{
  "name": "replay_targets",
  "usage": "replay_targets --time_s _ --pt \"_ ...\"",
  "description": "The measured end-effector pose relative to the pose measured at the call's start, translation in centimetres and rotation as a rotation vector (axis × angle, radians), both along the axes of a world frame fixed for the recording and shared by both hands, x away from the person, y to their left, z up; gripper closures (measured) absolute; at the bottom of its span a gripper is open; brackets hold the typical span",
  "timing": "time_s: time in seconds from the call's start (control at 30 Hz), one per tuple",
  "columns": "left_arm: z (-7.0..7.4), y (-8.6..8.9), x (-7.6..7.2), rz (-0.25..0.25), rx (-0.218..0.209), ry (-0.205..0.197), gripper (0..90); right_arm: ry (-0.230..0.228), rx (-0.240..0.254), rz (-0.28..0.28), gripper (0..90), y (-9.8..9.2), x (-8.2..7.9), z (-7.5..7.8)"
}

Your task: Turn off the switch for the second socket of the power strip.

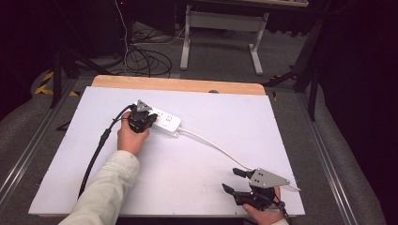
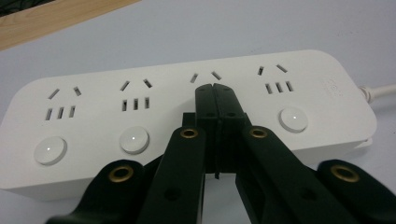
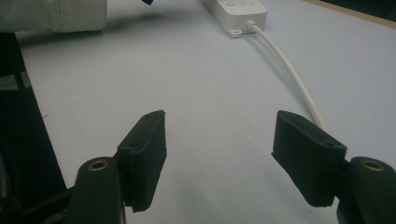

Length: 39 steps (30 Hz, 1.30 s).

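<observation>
In the high view a white power strip lies on the white tabletop, towards the far left part of it, set at a slant; the left gripper sits directly on the strip's left end, held by a hand in a pale sleeve, with its black cable trailing back towards the near edge; a white cord runs from the strip's right end across the tabletop to the near right, where it passes just beside the right gripper, whose jaws stand spread, well apart from the strip. In the left gripper view the left gripper has its jaws pressed together with nothing between them, their joined tip resting over the power strip at the third socket group from the left, between two round white buttons; the third group's own button is hidden behind the jaws; whether the tip touches the strip cannot be told. In the right gripper view the right gripper has its jaws wide apart over bare tabletop, holding nothing; the power strip lies far ahead of them at the top, and its cord curves back from it and slips behind the right-hand jaw; the sleeve shows to the left of the strip.
</observation>
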<state>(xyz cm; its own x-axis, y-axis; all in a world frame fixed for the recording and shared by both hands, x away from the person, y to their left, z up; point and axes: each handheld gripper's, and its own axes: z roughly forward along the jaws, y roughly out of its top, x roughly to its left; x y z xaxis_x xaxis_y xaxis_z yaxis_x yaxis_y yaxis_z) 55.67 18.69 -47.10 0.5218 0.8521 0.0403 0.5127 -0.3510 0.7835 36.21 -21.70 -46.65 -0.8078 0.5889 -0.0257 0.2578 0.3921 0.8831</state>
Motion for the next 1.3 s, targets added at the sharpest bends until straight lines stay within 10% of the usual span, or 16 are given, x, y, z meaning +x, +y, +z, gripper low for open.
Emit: replay_targets --time_s 0.57,1.3 --pt "0.3 -0.5 0.2 -0.003 0.046 0.021 90.0 0.002 -0.002 0.0 34.9 0.0 0.0 0.0" --pt "2.1 0.6 0.4 -0.011 -0.013 0.054 87.8 0.0 0.002 0.001 34.9 0.0 0.3 0.0"
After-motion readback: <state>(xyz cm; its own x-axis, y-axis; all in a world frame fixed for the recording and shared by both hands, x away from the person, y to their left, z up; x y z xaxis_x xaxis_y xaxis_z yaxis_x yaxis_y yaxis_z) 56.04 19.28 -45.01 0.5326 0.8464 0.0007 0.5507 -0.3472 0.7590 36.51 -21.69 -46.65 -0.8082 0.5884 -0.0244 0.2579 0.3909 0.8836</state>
